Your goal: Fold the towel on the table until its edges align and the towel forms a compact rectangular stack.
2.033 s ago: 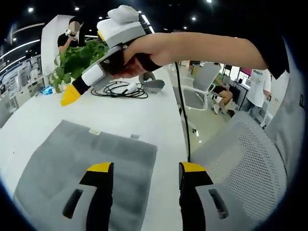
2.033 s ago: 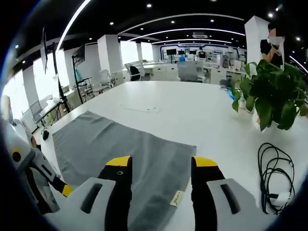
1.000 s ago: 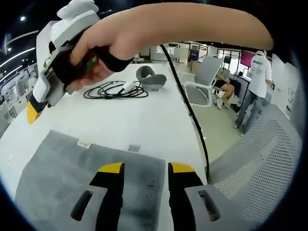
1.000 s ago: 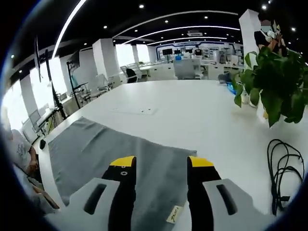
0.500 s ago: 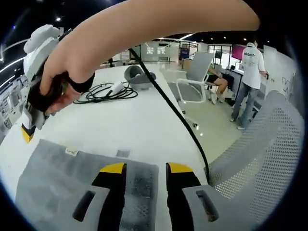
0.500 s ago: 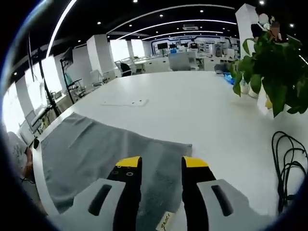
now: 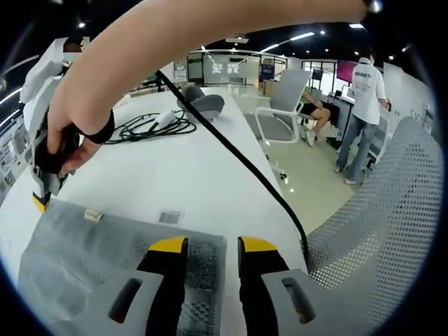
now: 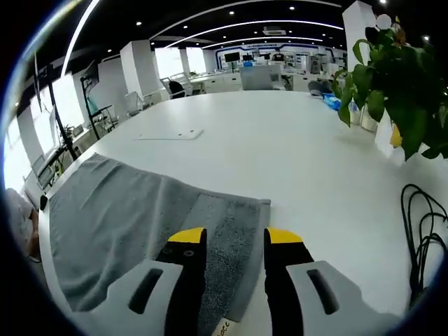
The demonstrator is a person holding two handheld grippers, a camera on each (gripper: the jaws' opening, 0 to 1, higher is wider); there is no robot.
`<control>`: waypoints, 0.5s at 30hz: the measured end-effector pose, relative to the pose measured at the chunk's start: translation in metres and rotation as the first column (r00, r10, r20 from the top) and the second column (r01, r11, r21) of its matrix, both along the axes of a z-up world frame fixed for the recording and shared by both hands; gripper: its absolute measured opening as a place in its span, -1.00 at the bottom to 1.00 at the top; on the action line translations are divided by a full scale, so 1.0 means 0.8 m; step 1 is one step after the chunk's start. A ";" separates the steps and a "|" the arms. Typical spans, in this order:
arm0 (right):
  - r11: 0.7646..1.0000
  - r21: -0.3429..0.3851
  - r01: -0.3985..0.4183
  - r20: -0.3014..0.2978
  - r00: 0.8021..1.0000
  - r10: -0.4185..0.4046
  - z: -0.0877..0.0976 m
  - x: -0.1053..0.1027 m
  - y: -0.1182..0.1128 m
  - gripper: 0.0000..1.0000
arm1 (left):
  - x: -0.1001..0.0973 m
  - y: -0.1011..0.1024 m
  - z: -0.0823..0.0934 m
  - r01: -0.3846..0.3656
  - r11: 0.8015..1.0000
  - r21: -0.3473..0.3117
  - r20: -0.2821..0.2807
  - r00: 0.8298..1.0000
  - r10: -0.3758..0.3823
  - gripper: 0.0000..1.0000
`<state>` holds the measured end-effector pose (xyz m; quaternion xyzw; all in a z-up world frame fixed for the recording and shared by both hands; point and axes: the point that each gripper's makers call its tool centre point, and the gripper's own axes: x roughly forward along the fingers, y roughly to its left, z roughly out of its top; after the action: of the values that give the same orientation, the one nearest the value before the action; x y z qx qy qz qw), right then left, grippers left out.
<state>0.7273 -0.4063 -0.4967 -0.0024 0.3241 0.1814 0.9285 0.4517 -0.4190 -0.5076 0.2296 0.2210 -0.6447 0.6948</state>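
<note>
Both grippers, left gripper [image 7: 211,245] and right gripper [image 8: 229,236], hold narrow jaws over towel [image 8: 119,217] corners; pinch both evenly before lifting.

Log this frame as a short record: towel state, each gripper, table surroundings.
towel: grey towel lying flat and unfolded on the white table
left gripper: left gripper straddles the towel's edge, jaws narrowly apart
right gripper: right gripper straddles another edge, jaws narrowly apart
progress: no fold visible
surroundings: black cable, potted plant, mesh chair
</note>
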 end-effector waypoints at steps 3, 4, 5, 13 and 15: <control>1.000 -0.009 -0.001 -0.003 1.000 0.001 -0.011 0.005 0.003 -0.38 | 0.000 -0.001 -0.002 -0.002 1.000 0.002 -0.009 1.000 0.002 -0.45; 1.000 -0.014 -0.002 -0.003 1.000 0.002 -0.009 0.006 0.003 -0.38 | 0.000 -0.001 -0.003 -0.003 1.000 0.005 -0.006 1.000 0.003 -0.45; 1.000 -0.026 -0.003 -0.001 1.000 0.003 -0.009 0.007 0.003 -0.38 | 0.000 -0.001 -0.003 -0.004 1.000 0.007 -0.005 1.000 0.004 -0.45; 0.999 -0.042 0.003 -0.007 1.000 -0.004 -0.019 0.006 -0.002 -0.36 | 0.001 -0.004 -0.008 0.010 1.000 0.004 -0.002 1.000 -0.010 -0.48; 0.999 -0.044 0.003 -0.011 1.000 -0.004 -0.021 0.006 -0.002 -0.36 | 0.006 -0.004 -0.008 -0.007 1.000 0.002 0.006 1.000 0.007 -0.56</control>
<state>0.7323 -0.4081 -0.5133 -0.0213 0.3329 0.1726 0.9268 0.4561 -0.4223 -0.5140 0.2314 0.2206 -0.6413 0.6975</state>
